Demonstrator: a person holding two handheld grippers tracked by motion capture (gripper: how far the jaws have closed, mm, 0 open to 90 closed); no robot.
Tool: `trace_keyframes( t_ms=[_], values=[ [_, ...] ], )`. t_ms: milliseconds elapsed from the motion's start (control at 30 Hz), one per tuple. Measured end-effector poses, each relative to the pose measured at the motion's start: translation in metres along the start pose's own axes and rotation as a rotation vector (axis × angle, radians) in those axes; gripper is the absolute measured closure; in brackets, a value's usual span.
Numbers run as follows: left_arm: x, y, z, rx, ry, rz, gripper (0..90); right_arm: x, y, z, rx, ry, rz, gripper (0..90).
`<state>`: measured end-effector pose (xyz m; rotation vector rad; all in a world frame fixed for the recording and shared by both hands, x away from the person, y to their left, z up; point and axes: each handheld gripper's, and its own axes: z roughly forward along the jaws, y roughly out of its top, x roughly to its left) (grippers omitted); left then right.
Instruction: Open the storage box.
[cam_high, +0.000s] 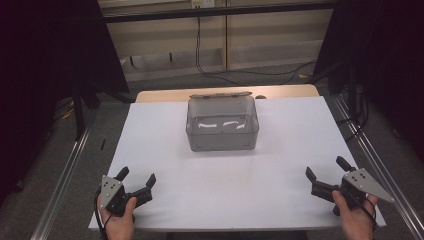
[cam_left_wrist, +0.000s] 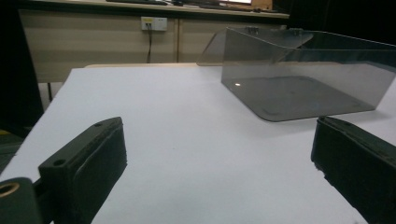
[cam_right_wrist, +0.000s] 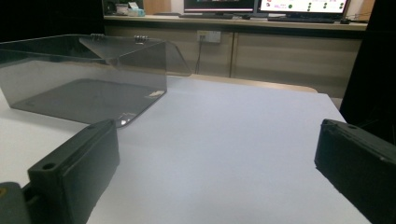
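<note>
1. Left gripper (cam_high: 136, 178): held in the person's left hand (cam_high: 118, 220) at the near left corner of the table, at about 7 o'clock from the table's middle. Its jaws are spread wide with nothing between them. In the left gripper view the two black jaws stand far apart over bare white surface.

2. Right gripper (cam_high: 325, 167): held in the person's right hand (cam_high: 356, 215) at the near right corner, at about 5 o'clock. Its jaws are likewise spread wide and hold nothing. A grey three-cornered plate sits on top of each gripper.

3. Table (cam_high: 280, 165): covered by a white sheet; the near and middle areas are bare.

4. Box (cam_high: 222, 125): a clear grey plastic box standing upright on the far half of the table, at about 12 o'clock, well apart from both grippers. Its hinged lid (cam_high: 220, 94) is swung open and leans back behind the far wall. In the left gripper view the box (cam_left_wrist: 303, 74) lies at about 1 o'clock; in the right gripper view the box (cam_right_wrist: 84, 74) lies at about 11 o'clock.

5. Beyond the table: a beige cabinet (cam_high: 270, 30) and a black cable (cam_high: 210, 65) trailing on the floor.
</note>
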<state>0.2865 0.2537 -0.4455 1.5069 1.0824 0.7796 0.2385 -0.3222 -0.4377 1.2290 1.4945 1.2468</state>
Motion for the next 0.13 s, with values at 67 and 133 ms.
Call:
trace_keyframes(
  t_ms=[67,133],
  values=[
    [-0.0002,0.0,0.0003,0.002,0.01,0.005,3.4,-0.0016,0.0001,0.0012,-0.004,-0.009,-0.002,0.0],
    [-0.0006,-0.0013,0.0016,0.017,0.008,0.005,3.4,-0.0021,0.0001,0.0017,-0.001,-0.013,-0.002,0.0]
  ],
)
